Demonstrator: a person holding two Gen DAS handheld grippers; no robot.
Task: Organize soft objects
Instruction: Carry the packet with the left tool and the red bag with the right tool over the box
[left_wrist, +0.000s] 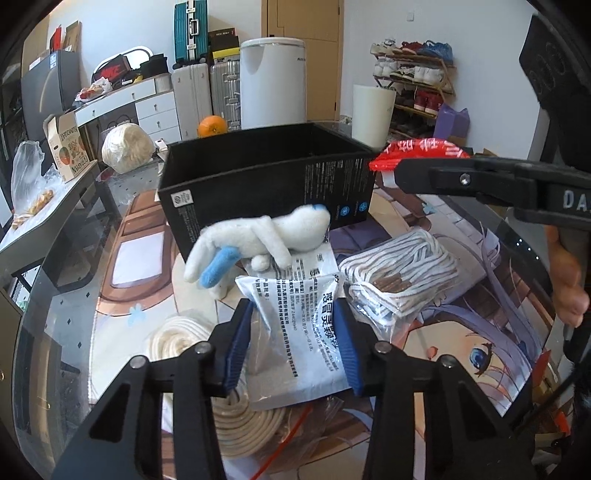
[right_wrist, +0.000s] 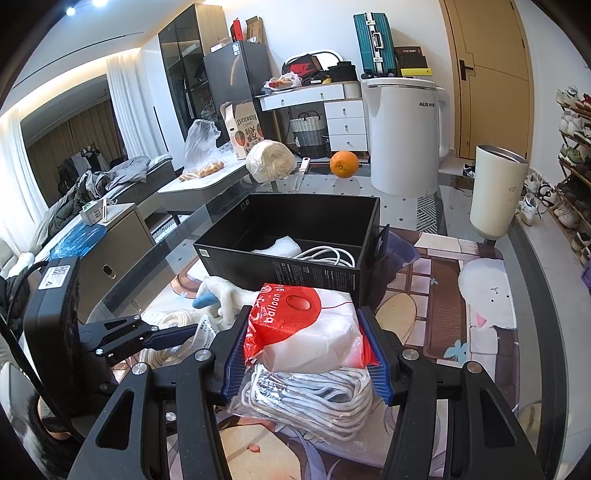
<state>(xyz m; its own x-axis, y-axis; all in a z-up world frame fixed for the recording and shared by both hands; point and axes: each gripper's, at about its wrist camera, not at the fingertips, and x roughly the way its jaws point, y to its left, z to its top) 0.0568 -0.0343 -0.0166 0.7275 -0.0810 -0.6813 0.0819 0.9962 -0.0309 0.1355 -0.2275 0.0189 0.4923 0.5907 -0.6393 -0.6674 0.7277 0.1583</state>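
My left gripper (left_wrist: 291, 347) is shut on a white printed packet (left_wrist: 295, 325) that lies over a cream rope coil (left_wrist: 177, 339). Just beyond it a white plush toy with blue parts (left_wrist: 255, 243) leans against the front wall of the black box (left_wrist: 266, 184). A bagged bundle of white cord (left_wrist: 402, 273) lies to the right. My right gripper (right_wrist: 306, 354) is shut on a red and white balloon bag (right_wrist: 306, 328), held above the cord bundle (right_wrist: 306, 398) and just short of the box (right_wrist: 280, 266). The box holds a white cable and foam.
Behind the box on the glass table stand an orange (right_wrist: 344, 164), a white kettle (right_wrist: 402, 136), a cream tumbler (right_wrist: 495, 192) and a bagged yarn ball (right_wrist: 269, 158). A printed mat (right_wrist: 480, 314) covers the table's right side. A person's hand (left_wrist: 565, 280) grips the right tool.
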